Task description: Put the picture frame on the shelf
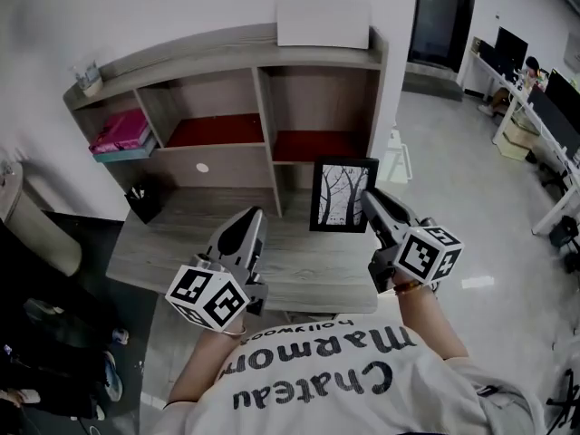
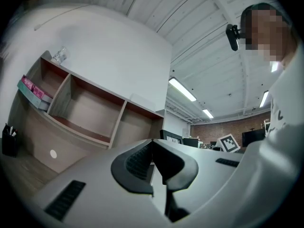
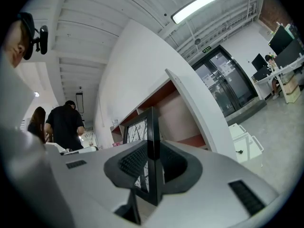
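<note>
Hold the right gripper (image 1: 372,203) pinched firmly on the right edge of the picture frame (image 1: 343,193), upright at centre frame below the shelf (image 1: 227,45). Lift level into the red-floored bay (image 1: 317,144) above. Leave the left gripper (image 1: 255,217), jaws together and empty, clear.

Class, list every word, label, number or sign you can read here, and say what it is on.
"Chateau Marmon", upside down, on the person's T-shirt.
"hollywoo", smaller, on the same shirt.
Door notices and the sign above the door: too small to read.
</note>
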